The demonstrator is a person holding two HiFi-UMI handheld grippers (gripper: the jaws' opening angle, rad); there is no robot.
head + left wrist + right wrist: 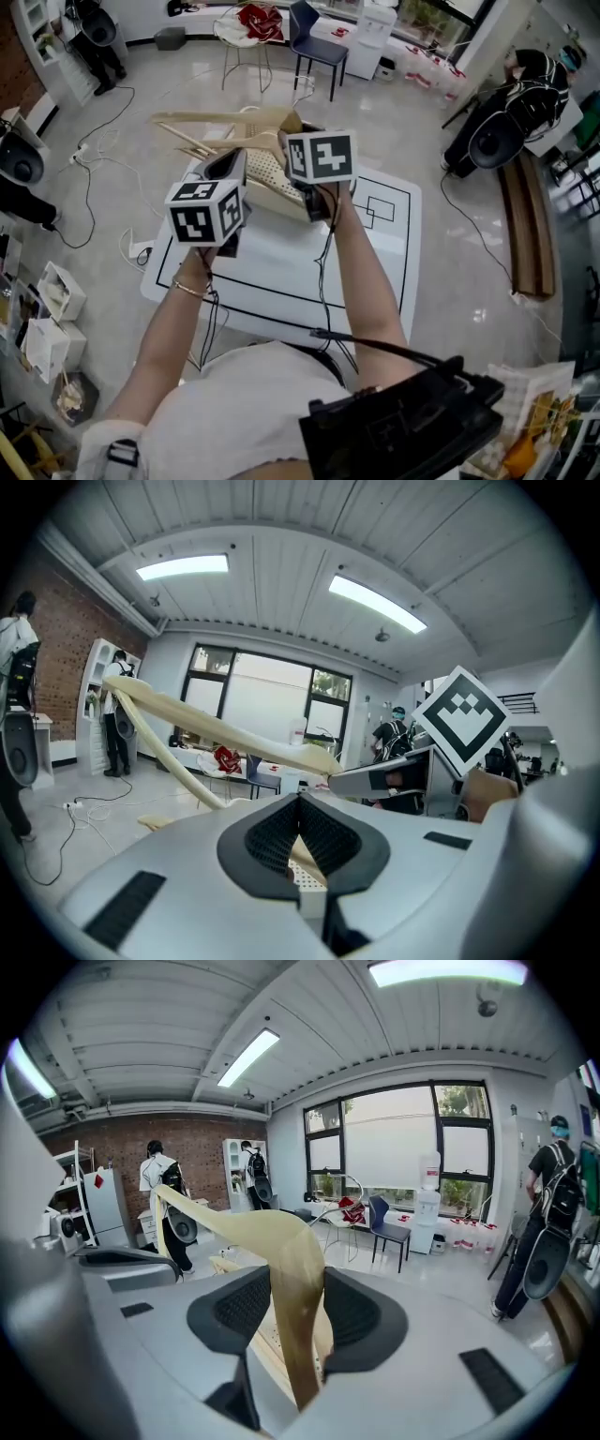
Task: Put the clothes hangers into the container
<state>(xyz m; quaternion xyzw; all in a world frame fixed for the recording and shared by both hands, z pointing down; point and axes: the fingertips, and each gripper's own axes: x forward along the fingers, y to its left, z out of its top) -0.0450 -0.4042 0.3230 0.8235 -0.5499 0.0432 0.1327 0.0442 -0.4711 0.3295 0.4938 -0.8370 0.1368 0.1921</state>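
A pale wooden hanger point(220, 127) hangs in the air past the far edge of the table. My right gripper point(295, 1307) is shut on its neck point(298, 1279), and its long arm sweeps off to the left point(202, 726). A cream perforated container point(270, 180) sits under both raised grippers. My left gripper point(300, 803) has its tips together with nothing clamped. The container's holed wall point(305, 874) shows through the gap below the tips. Both marker cubes point(208, 212) point(320, 156) hide the jaws in the head view.
The white table top with black outlines point(384, 234) lies below. Beyond it stand a dark chair point(314, 42) and a round table with a red cloth point(253, 23). Cables point(89, 150) trail on the floor at left. People stand by a brick wall point(164, 1185).
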